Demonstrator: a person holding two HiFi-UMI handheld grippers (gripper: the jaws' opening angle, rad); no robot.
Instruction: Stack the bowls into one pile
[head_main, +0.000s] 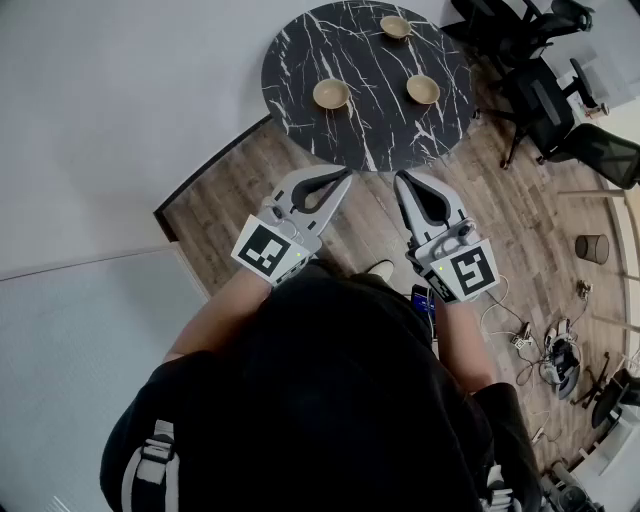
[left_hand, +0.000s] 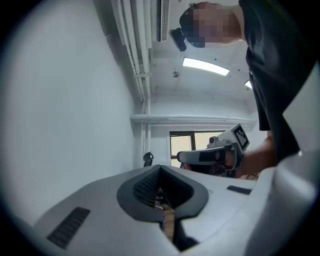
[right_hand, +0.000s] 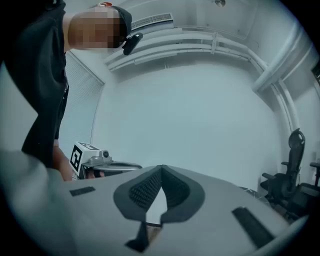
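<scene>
Three wooden bowls stand apart on a round black marble table (head_main: 370, 135): one at the near left (head_main: 331, 94), one at the near right (head_main: 423, 89), one at the far edge (head_main: 395, 27). My left gripper (head_main: 346, 178) (left_hand: 161, 168) and right gripper (head_main: 401, 178) (right_hand: 161, 168) are held level side by side over the wooden floor, just short of the table's near rim. Both are shut with nothing between their jaws. Neither gripper view shows the bowls; each shows the other gripper, the right one (left_hand: 215, 156) and the left one (right_hand: 100, 165), beside it.
Black office chairs (head_main: 545, 100) crowd the table's right side; one also shows in the right gripper view (right_hand: 295, 170). A small bin (head_main: 592, 248) and tangled cables (head_main: 555, 350) lie on the floor at the right. A white wall (head_main: 110, 120) runs along the left.
</scene>
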